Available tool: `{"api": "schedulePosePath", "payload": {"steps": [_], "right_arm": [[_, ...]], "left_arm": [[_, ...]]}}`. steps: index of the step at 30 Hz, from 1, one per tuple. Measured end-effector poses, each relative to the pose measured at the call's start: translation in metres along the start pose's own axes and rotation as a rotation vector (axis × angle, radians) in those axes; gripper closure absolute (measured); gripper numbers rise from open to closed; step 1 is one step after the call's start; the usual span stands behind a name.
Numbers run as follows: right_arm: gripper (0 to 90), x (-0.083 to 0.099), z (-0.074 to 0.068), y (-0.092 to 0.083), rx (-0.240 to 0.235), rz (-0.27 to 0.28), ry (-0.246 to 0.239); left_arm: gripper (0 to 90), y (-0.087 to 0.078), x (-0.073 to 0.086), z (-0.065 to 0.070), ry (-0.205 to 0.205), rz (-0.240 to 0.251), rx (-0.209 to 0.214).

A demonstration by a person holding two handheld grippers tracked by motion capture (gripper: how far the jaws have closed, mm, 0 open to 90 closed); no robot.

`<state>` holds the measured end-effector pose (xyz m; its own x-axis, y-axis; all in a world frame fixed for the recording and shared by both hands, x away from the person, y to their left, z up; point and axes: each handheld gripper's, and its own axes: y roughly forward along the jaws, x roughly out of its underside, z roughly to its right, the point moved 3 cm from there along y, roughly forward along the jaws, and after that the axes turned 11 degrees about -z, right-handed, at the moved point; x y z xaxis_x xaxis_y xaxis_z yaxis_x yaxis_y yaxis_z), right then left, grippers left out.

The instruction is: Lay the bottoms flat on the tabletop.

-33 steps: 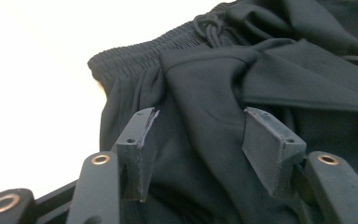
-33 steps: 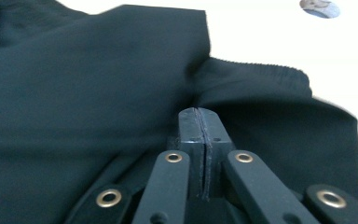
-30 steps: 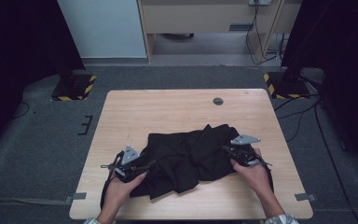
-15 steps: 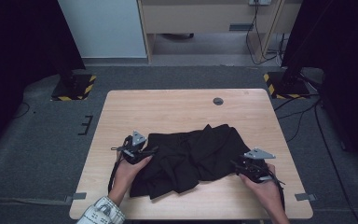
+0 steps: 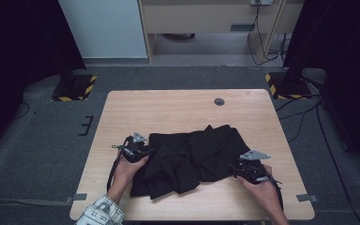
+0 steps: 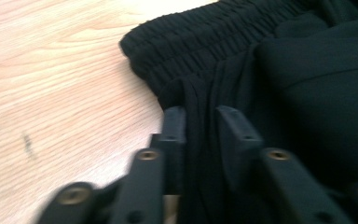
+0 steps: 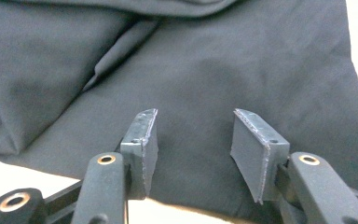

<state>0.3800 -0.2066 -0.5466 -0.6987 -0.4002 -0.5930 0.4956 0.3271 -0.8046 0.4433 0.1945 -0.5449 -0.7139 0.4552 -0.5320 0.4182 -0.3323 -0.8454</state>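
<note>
A crumpled black garment lies on the near half of the wooden table. My left gripper is at its left edge. In the left gripper view the jaws have just been closing and pinch a fold of the cloth just below the gathered elastic waistband. My right gripper sits at the garment's near right corner. Its jaws stand apart over flat cloth, have just been closing slightly, and grip nothing.
A small round dark grommet sits in the far part of the tabletop. Two stands with yellow-black striped bases flank the table's far corners on the grey floor. Bare wood lies beyond the garment.
The left hand moved away from the person along the garment's left edge and its jaws closed on a fold. The right hand drew back toward the near right corner with its jaws opened.
</note>
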Motion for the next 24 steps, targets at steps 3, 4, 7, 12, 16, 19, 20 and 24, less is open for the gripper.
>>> {"api": "schedulePosePath", "payload": {"steps": [3,4,7,12,16,19,20,24], "right_arm": [[45.2,-0.02,-0.001,-0.007,-0.029,0.049,0.015],[43.4,-0.028,-0.002,-0.008,-0.029,0.061,0.009],[34.6,-0.057,-0.009,-0.006,-0.041,0.088,0.012],[21.1,-0.1,-0.022,0.02,-0.094,0.114,0.041],[18.8,-0.112,-0.037,0.047,-0.116,0.071,0.039],[55.9,-0.111,-0.047,0.063,-0.107,0.004,0.017],[68.6,-0.109,-0.05,0.063,-0.12,0.002,0.002],[90.0,-0.096,-0.058,0.05,-0.171,0.012,-0.08]], "left_arm": [[87.9,0.006,-0.013,-0.006,0.008,-0.001,-0.008],[88.0,0.008,-0.015,-0.009,0.007,0.006,-0.024],[88.1,0.008,-0.016,-0.015,-0.005,0.036,-0.039],[88.0,0.009,-0.013,-0.015,-0.001,0.049,-0.037],[87.6,0.009,-0.011,-0.013,-0.003,0.052,-0.036],[87.6,0.008,-0.011,-0.014,-0.008,0.06,-0.026],[87.6,0.008,-0.011,-0.014,-0.011,0.063,-0.025],[87.0,0.009,-0.011,-0.016,-0.016,0.063,-0.035]]}}
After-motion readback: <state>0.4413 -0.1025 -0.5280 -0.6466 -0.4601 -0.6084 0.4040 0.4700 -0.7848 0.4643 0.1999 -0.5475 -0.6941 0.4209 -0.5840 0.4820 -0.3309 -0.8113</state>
